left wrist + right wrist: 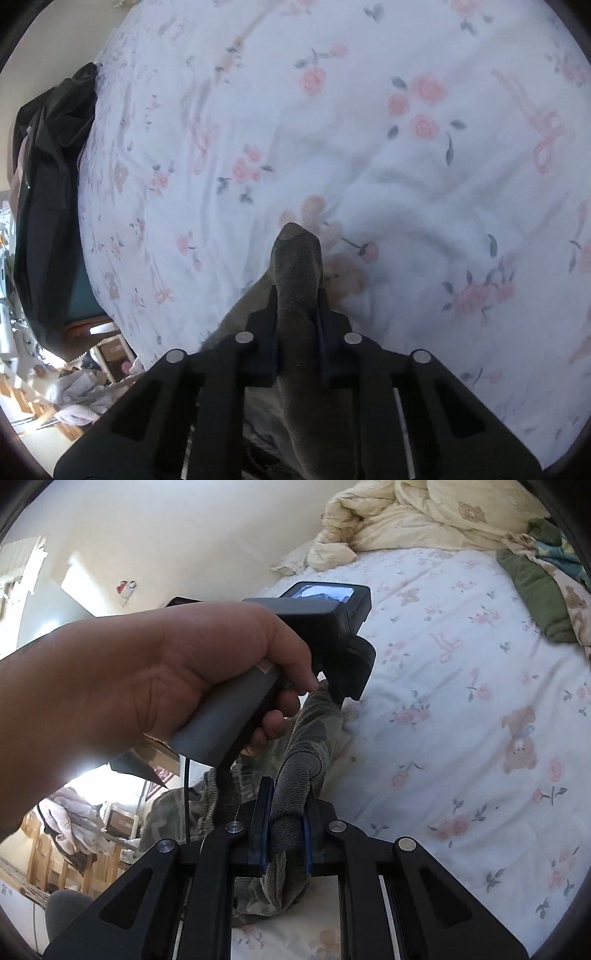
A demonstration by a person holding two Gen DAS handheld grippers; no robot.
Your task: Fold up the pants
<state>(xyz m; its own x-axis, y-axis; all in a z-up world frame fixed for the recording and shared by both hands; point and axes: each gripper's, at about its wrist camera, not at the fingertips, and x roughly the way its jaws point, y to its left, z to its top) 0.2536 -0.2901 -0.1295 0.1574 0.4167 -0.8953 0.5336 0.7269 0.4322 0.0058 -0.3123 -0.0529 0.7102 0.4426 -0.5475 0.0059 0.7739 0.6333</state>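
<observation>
**Soft camouflage pants pinched at two points over the bed**

The bed (pixel 461 709), under a white sheet printed with pink roses, fills both views; a cream quilt (pixel 399 513) is heaped at its far end, at 12 o'clock in the right wrist view; a dark garment (pixel 48 184) hangs off the bed's edge at 9 o'clock in the left wrist view.

The pants (pixel 314 731) are a green-grey camouflage pair in a ribbed, corduroy-like cloth; they lie bunched near the bed's edge, at 6 to 7 o'clock in the right wrist view, with a band of cloth lifted between the two tools; by the way it sags and creases, I judge the cloth limp, light and not slippery, and nothing in it fragile; it will keep no shape of its own, so each hold should take a seam, hem or waistband rather than a loose single layer; the gathered, elastic-looking edge at 7 o'clock seems a good place.

The lifted band runs from 6 o'clock up toward 12 o'clock in the right view, and that is its long axis as far as can be seen; which end is waist and which is cuff I cannot tell with certainty.

The left gripper (pixel 297 291) has its fingers closed on a fold of the pants; the right gripper (pixel 286 812) likewise clamps a thick fold; a hand (pixel 177 672) holds the left tool's handle.
</observation>
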